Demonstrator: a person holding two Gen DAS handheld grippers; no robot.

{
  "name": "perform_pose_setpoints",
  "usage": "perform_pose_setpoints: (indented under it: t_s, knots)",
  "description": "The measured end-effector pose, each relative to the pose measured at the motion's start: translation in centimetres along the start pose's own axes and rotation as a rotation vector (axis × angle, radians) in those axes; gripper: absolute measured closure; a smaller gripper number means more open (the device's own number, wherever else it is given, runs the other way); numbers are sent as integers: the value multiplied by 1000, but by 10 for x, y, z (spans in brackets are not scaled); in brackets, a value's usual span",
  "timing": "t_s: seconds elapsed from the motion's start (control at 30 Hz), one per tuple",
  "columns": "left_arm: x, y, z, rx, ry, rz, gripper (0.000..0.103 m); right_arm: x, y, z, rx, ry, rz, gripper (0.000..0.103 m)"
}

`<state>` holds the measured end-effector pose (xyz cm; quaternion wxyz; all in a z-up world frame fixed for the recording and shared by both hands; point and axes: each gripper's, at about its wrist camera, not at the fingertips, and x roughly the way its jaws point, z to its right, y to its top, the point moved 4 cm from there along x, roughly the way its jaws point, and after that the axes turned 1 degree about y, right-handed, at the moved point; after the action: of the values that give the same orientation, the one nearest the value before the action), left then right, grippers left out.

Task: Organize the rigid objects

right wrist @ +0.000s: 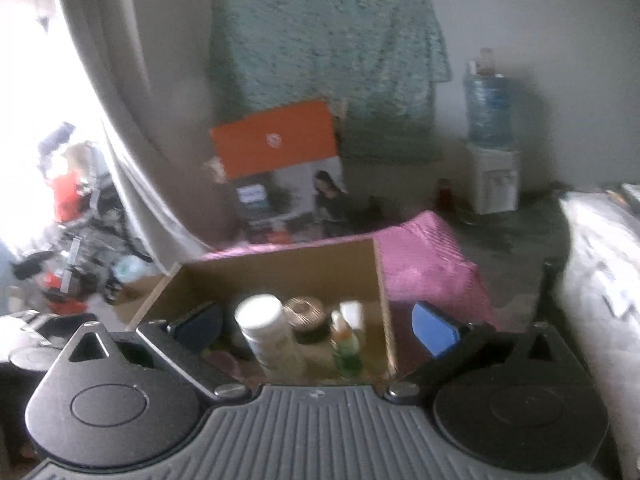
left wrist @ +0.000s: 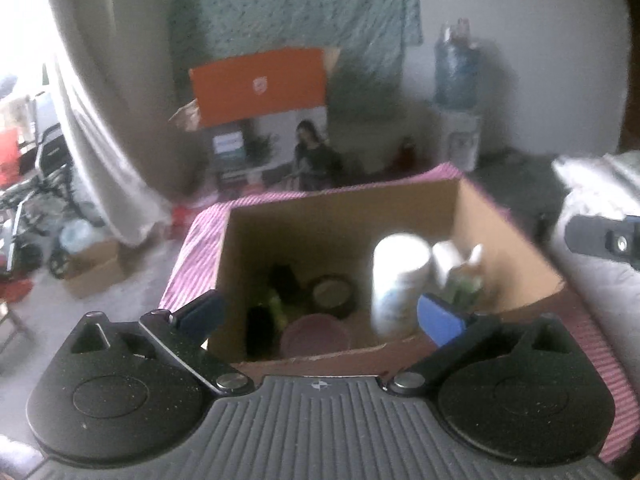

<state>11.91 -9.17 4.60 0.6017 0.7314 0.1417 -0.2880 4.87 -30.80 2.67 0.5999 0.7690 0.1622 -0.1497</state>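
Both sets of jaws are spread wide with nothing between them: left gripper (left wrist: 320,312) and right gripper (right wrist: 318,326) each sit at the near edge of the cardboard box (left wrist: 400,208), looking down into it. The stuff being organized is already in there: a tall white bottle (left wrist: 396,280) standing toward the right, a small green bottle (right wrist: 346,346) beside it, a round dark jar (left wrist: 332,292) and a pink lid (left wrist: 316,336) nearer the front. All hard plastic, probably light and a bit slick, so I'd grab the white bottle around its straight middle, not the cap. The left view shows the pink lid and the dark things at the bottom left; the right view mostly hides those but shows the green bottle better. The box sits on pink striped cloth (right wrist: 424,264).
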Motion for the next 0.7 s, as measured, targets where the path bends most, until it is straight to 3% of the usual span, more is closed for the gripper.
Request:
perform_pose_setpoints:
  t_s: [0.3, 0.7]
  knots:
    - [13, -16, 2, -4, 49, -45, 0, 23, -34, -12, 7, -108, -113, 0]
    - [7, -17, -3, -51, 65, -62, 0, 39, -37, -18, -32, -166, -158, 0]
